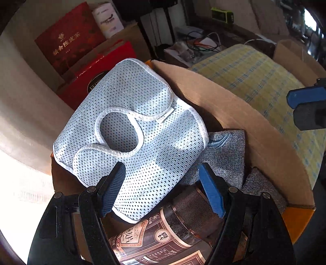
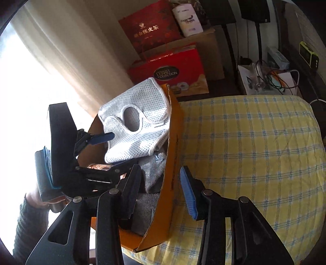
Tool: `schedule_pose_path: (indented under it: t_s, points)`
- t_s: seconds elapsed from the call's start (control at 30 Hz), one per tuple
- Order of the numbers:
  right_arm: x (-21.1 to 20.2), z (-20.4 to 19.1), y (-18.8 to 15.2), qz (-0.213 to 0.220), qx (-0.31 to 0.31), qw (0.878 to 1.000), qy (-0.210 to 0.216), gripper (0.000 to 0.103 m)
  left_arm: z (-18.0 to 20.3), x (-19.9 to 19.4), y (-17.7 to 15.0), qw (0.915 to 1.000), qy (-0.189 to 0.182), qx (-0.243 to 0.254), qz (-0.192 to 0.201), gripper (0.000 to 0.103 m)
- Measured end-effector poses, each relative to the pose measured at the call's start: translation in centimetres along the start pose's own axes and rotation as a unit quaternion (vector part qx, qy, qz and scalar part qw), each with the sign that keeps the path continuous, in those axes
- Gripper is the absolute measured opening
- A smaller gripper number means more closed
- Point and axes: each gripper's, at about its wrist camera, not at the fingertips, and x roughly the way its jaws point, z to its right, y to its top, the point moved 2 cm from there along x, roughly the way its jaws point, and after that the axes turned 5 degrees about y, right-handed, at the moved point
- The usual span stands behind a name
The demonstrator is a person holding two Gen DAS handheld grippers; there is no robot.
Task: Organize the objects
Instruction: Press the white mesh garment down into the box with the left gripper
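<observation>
A light blue mesh pad with white piping (image 1: 130,130) lies on top of things in an open cardboard box (image 1: 234,114); it also shows in the right wrist view (image 2: 138,122). Under it lie grey cloths (image 1: 226,155) and a brown labelled jar (image 1: 167,232). My left gripper (image 1: 163,189) is open just above the pad's near edge, one finger over it, holding nothing. My right gripper (image 2: 161,189) is open, its fingers astride the box's orange side wall (image 2: 171,163). The left gripper (image 2: 101,138) also shows in the right wrist view.
The box sits on a yellow plaid cushion (image 2: 244,155). Behind it stand red gift boxes (image 2: 169,69), a red bag (image 2: 150,28) and a white canister (image 2: 187,18). A cluttered table with cables (image 2: 269,79) lies at the back right. A curtain (image 2: 61,51) hangs on the left.
</observation>
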Motion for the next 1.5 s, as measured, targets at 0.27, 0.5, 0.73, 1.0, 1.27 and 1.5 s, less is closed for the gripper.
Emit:
schedule_pose_path:
  t_s: [0.27, 0.5, 0.73, 1.0, 1.27, 1.5]
  points:
    - [-0.2, 1.4, -0.5, -0.005, 0.009, 1.0, 0.002, 0.043, 1.1, 1.9, 0.2, 0.9988, 0.015, 0.042, -0.021, 0.047]
    - [0.3, 2.0, -0.9, -0.011, 0.017, 1.0, 0.01, 0.049, 0.2, 1.1, 0.3, 0.9991, -0.033, 0.025, -0.012, 0.012]
    - [0.4, 1.9, -1.3, -0.013, 0.016, 1.0, 0.016, 0.049, -1.3, -1.2, -1.3, 0.9981, -0.047, 0.026, -0.03, 0.007]
    - [0.7, 0.1, -1.6, -0.015, 0.003, 0.999, 0.028, 0.049, -0.8, -3.1, -2.6, 0.9976, -0.008, 0.061, -0.033, 0.008]
    - [0.3, -1.2, -2.6, -0.017, -0.007, 0.999, 0.035, 0.049, -0.8, 0.7, -2.1, 0.9972, 0.022, 0.037, -0.062, 0.01]
    - [-0.7, -1.5, -3.1, -0.011, -0.035, 0.999, 0.002, 0.052, -2.0, -2.4, -3.1, 0.9997, 0.016, 0.003, -0.018, 0.068]
